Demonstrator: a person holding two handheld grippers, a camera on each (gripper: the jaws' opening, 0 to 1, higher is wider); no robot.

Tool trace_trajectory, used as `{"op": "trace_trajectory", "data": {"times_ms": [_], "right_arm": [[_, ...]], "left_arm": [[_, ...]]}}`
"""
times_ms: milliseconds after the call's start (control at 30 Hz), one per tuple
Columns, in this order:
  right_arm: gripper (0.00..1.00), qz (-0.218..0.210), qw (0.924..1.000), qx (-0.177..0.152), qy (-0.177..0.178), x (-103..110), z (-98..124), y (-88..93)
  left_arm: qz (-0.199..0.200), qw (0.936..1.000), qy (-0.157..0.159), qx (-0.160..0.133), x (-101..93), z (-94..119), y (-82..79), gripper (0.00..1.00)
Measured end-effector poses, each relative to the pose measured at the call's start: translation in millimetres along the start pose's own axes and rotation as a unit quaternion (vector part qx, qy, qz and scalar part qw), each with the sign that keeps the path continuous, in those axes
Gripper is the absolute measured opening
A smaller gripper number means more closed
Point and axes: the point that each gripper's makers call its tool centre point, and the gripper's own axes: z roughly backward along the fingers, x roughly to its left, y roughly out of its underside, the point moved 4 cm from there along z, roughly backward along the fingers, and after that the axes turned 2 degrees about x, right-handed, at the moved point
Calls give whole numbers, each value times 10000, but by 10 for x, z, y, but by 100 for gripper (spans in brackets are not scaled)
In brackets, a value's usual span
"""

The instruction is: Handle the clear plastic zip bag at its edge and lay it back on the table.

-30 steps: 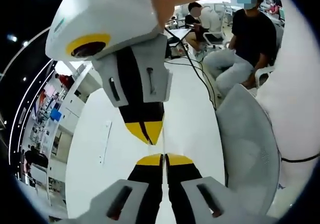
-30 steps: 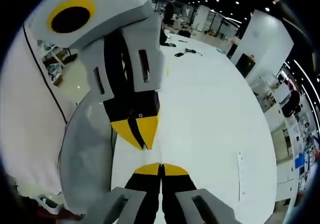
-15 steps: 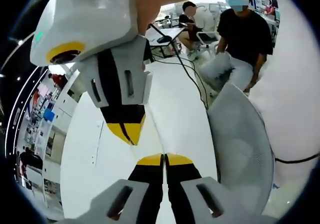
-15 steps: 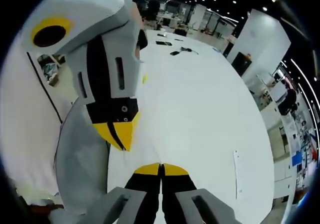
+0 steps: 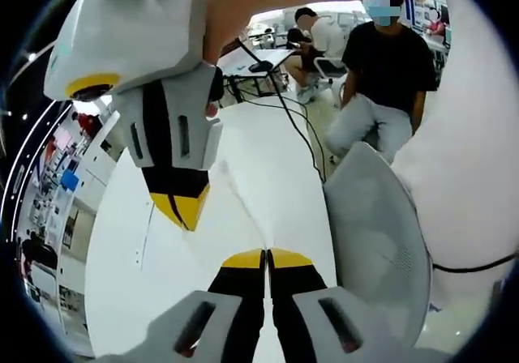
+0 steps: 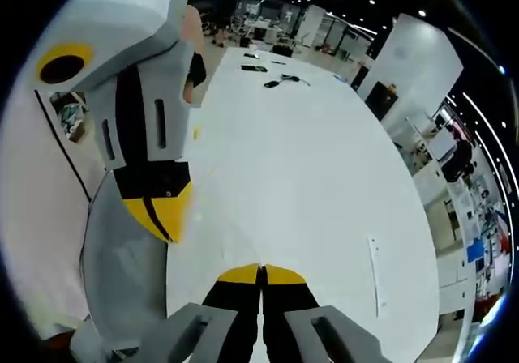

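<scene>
Fingers of the left gripper (image 5: 266,259) are pressing fully together in the left gripper view, and a faint slanting crease is running up from their yellow tips. That crease looks like the edge of the clear plastic zip bag (image 5: 239,209), so I judge they are pinching it. The film is so transparent that it is barely showing against the white table (image 5: 276,148). The right gripper (image 5: 180,211) is hanging above the table, its fingers also closed, close to the same crease. A grey mesh chair (image 5: 373,233) is standing beside the table.

In the right gripper view, the right gripper (image 6: 261,275) is showing its fingers shut tip to tip, with faint glossy lines of the bag (image 6: 212,237) stretching toward the left gripper (image 6: 160,215). The bag seems to be hanging between both grippers over the table (image 6: 324,177).

Judging by this, the edge-handling step is under way. Next, both grippers should lower together, keep the film flat, then open.
</scene>
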Motion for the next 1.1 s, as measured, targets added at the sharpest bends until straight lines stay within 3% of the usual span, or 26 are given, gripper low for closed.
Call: {"op": "trace_trajectory", "data": {"times_ms": [733, 1100], "right_arm": [[0, -288, 9986, 77, 428, -213, 6, 37], [0, -586, 9969, 75, 512, -214, 18, 73]], "left_arm": [[87, 9998, 154, -71, -96, -3, 34, 0], [95, 9997, 203, -77, -136, -54, 60, 0]]}}
